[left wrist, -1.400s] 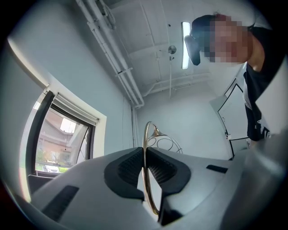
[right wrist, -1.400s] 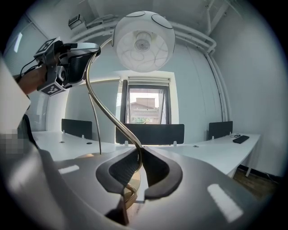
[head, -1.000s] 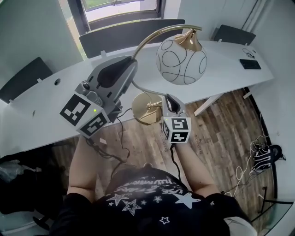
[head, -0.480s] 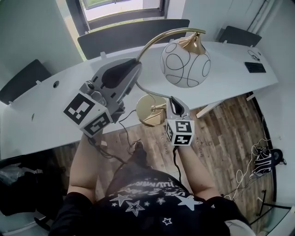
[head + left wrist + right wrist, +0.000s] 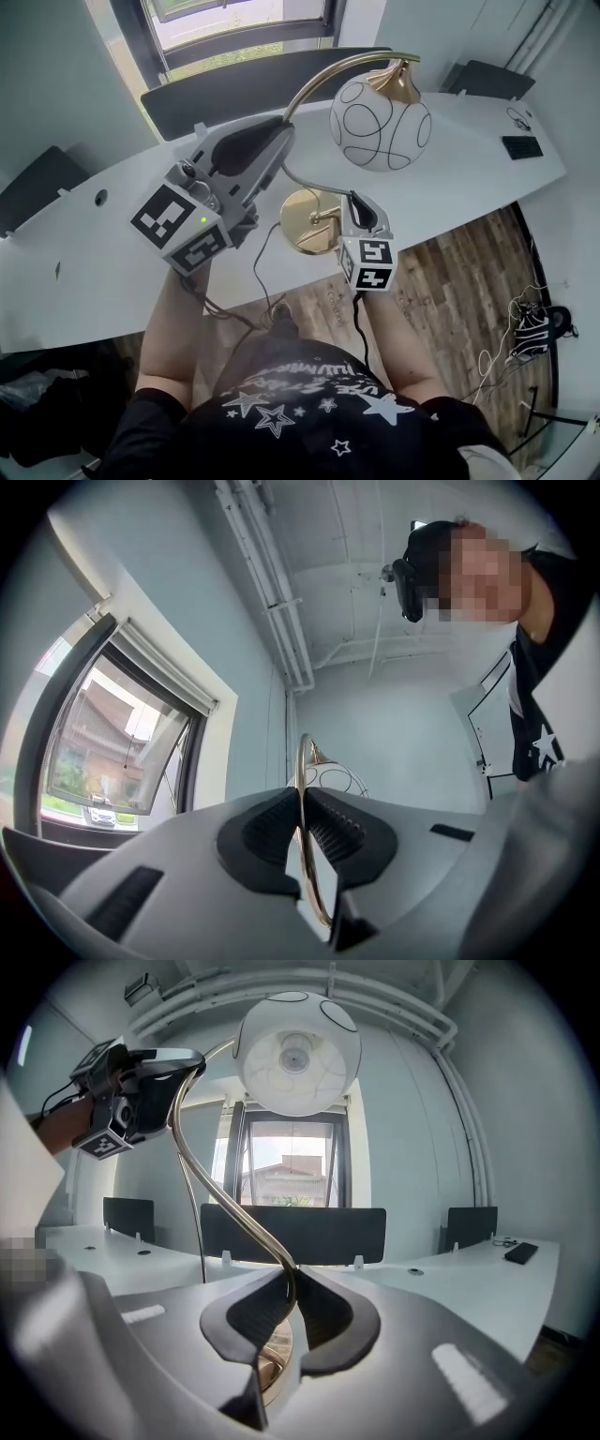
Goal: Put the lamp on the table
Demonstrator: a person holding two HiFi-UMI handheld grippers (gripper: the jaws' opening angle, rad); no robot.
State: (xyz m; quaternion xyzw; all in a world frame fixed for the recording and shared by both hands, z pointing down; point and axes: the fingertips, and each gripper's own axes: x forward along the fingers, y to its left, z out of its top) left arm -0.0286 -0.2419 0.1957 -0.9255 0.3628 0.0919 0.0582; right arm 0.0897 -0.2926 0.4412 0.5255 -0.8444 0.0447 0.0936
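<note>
The lamp has a curved brass stem [image 5: 323, 77], a white globe shade [image 5: 380, 124] with black line loops and a round brass base [image 5: 305, 220]. It hangs in the air over the near edge of the white table [image 5: 103, 272]. My left gripper [image 5: 281, 131] is shut on the upper arc of the stem [image 5: 302, 855]. My right gripper [image 5: 354, 199] is shut on the lower stem [image 5: 225, 1204] just above the base [image 5: 272, 1358]. In the right gripper view the shade [image 5: 297, 1054] hangs overhead and the left gripper [image 5: 141, 1082] shows at upper left. A black cord [image 5: 255, 272] hangs from the lamp.
Black chairs [image 5: 253, 80] [image 5: 492, 77] stand behind the long table, under a window. A small black device [image 5: 523, 146] lies at the table's right end. Wooden floor [image 5: 450, 272] with loose cables [image 5: 530, 323] lies to my right.
The lamp and both grippers have moved forward, nearer over the table's edge; both grips are unchanged.
</note>
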